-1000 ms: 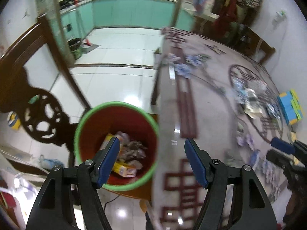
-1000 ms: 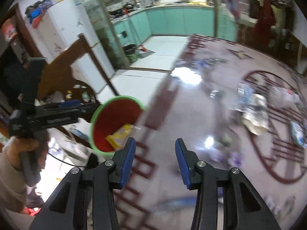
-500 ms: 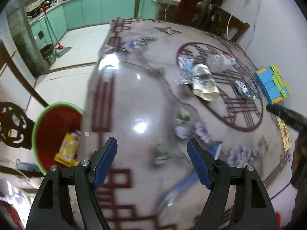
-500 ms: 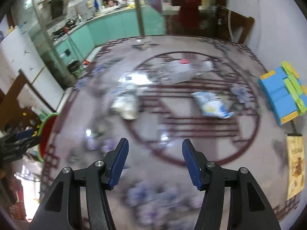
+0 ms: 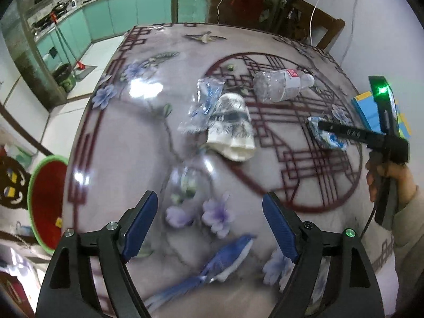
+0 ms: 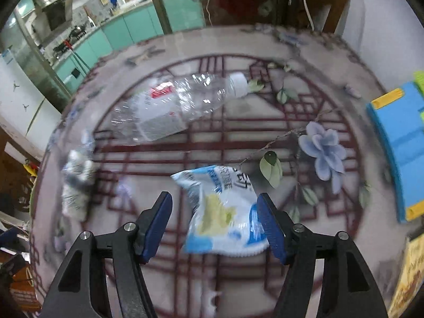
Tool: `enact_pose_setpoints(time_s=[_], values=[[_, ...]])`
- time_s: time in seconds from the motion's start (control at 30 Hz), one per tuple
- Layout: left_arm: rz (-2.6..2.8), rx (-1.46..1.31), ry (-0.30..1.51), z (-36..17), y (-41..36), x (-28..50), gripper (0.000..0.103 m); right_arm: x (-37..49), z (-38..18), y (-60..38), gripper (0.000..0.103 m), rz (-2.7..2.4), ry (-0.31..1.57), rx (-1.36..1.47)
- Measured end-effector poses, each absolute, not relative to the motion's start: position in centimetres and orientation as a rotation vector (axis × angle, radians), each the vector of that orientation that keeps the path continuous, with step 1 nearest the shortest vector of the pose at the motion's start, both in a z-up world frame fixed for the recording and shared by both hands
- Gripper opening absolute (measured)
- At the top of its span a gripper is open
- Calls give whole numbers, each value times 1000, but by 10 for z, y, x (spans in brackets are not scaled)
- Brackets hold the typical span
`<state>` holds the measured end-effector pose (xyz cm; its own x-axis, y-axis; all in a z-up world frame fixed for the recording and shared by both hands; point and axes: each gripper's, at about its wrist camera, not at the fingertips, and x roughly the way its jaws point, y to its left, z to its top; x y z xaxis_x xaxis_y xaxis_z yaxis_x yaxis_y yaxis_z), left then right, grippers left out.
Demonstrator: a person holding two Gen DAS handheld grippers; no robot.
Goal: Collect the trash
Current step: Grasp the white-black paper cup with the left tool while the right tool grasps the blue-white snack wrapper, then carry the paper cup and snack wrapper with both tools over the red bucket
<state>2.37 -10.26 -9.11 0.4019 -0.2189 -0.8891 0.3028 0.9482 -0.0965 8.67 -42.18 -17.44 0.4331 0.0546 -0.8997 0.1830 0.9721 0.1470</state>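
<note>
My right gripper (image 6: 214,225) is open, its jaws on either side of a blue-and-white snack wrapper (image 6: 225,212) on the patterned table; it also shows over the wrapper (image 5: 328,137) in the left wrist view. A clear plastic bottle (image 6: 175,106) (image 5: 281,84) lies on its side beyond. A crushed white paper cup (image 5: 230,127) and a clear blue-printed bag (image 5: 204,103) lie mid-table. My left gripper (image 5: 209,225) is open and empty above the table's near part. The red bin with a green rim (image 5: 45,201) stands off the table's left edge.
A blue box with green and yellow parts (image 6: 397,143) sits at the table's right edge. A yellow printed card (image 6: 408,270) lies near the right front. A wooden chair (image 5: 318,23) stands behind the table. Kitchen cabinets (image 5: 106,18) lie far left.
Both grippers swung right from the bin toward the table's middle. The right gripper came down close over the snack wrapper. The left gripper moved over the table; the bin slid to the left edge.
</note>
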Motion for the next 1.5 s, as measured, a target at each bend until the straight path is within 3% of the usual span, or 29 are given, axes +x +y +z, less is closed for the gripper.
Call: enact_pose_setpoints(time_s=[0.2,0.23,0.3,0.5,0.6,0.63,0.73,1.5], values=[[-339,72,1114,-108,-139,63,82,95,-193,-432,63,-55,1138,255],[-339,72,1116,-111,-144,67,82,96,-196,-434,49,-40,1138,265],[-336,71,1135,-122,-154,80,82,97,-201,-438,35,-5,1133,291],[-287,57,1206,-153,-170,106,82,92,-200,-442,19,51,1100,329],[-277,9,1238,-165,-170,116,80,87,-198,-444,18,77,1086,362],[-275,1,1250,-168,-171,118,64,85,-197,-444,18,78,1082,365],[-291,4,1252,-169,-172,117,58,79,-187,-444,18,76,1054,380],[-361,1,1086,-86,-140,33,59,9,-100,-397,18,77,918,337]])
